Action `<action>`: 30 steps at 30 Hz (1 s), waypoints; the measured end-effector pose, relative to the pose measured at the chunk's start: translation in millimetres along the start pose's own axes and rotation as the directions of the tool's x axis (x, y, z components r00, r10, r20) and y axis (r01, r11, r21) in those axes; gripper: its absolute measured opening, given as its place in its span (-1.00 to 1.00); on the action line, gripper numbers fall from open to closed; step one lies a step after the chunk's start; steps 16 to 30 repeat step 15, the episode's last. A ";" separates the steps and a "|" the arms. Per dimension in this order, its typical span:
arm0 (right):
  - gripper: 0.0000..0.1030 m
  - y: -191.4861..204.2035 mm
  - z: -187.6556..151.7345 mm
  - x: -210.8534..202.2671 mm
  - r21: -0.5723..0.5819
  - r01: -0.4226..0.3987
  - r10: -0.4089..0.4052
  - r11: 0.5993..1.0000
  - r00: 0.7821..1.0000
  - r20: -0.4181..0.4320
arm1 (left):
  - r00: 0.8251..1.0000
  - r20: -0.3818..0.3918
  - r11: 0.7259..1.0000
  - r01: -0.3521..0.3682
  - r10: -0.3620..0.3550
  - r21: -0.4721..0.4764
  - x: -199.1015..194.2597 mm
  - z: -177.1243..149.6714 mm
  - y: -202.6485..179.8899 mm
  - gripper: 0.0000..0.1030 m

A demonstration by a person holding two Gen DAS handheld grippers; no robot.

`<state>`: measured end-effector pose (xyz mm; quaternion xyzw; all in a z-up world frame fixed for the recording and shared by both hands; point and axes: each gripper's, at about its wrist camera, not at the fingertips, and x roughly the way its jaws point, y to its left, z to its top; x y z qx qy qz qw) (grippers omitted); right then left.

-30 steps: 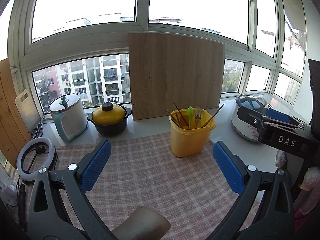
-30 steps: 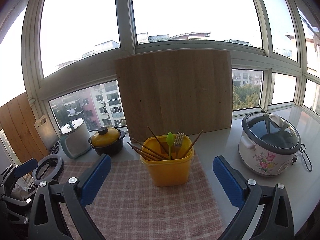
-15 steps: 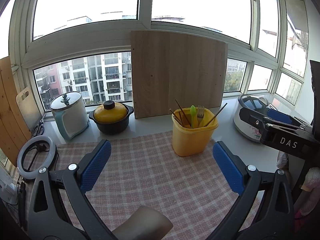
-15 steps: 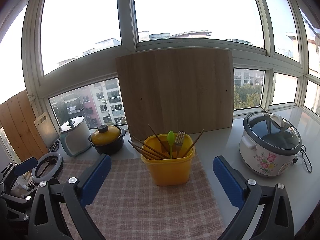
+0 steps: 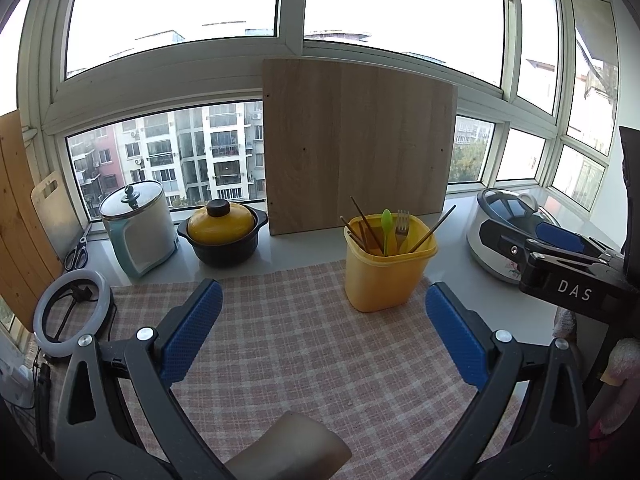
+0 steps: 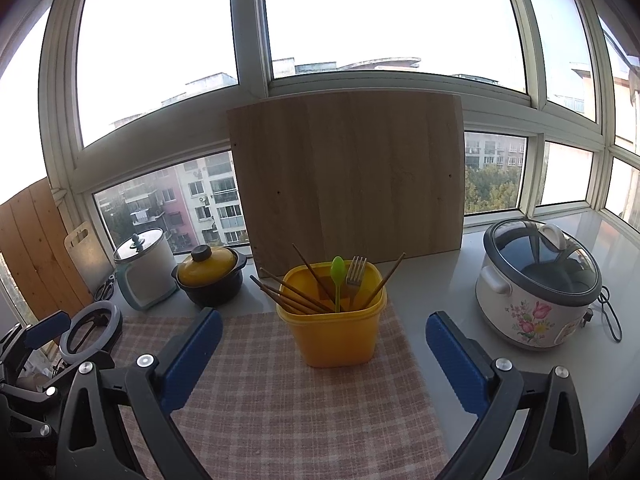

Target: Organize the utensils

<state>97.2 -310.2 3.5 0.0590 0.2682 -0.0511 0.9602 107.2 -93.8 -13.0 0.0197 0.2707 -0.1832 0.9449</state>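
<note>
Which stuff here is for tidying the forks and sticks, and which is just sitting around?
For the job:
yellow tub
green spoon
fork
chopsticks
left hand-held gripper, open
right hand-held gripper, open

Just sitting around:
rice cooker
yellow-lidded pot
steel-lidded canister
wooden board
ring light
scissors
checked cloth

The left gripper (image 5: 320, 332) hangs wide open over the checkered cloth (image 5: 304, 360); chopsticks (image 5: 362, 224), green spoon (image 5: 386, 230) and fork (image 5: 402, 226) stand in the yellow container (image 5: 386, 280).
</note>
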 end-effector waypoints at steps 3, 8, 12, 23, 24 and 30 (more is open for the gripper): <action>1.00 -0.3 0.3 0.5 -0.001 -0.001 0.001 1.000 1.000 0.000 | 1.000 0.000 1.000 -0.004 0.004 0.002 0.0 0.0 0.2 1.00; 1.00 0.8 -0.4 -0.6 -0.003 -0.003 0.003 1.000 1.000 -0.005 | 1.000 0.005 1.000 -0.010 0.010 -0.002 -1.0 -2.6 2.4 1.00; 1.00 2.2 -1.7 -1.3 -0.003 -0.002 0.002 1.000 1.000 -0.006 | 1.000 0.003 1.000 -0.009 0.009 -0.002 -1.0 -2.9 2.9 1.00; 1.00 3.1 -2.1 -1.2 -0.006 -0.001 0.001 1.000 1.000 -0.009 | 1.000 0.000 1.000 -0.011 0.011 -0.004 -1.6 -2.8 2.8 1.00; 1.00 3.1 -2.1 -1.2 -0.006 -0.001 0.001 1.000 1.000 -0.009 | 1.000 0.000 1.000 -0.011 0.011 -0.004 -1.6 -2.8 2.8 1.00; 1.00 3.1 -2.1 -1.2 -0.006 -0.001 0.001 1.000 1.000 -0.009 | 1.000 0.000 1.000 -0.011 0.011 -0.004 -1.6 -2.8 2.8 1.00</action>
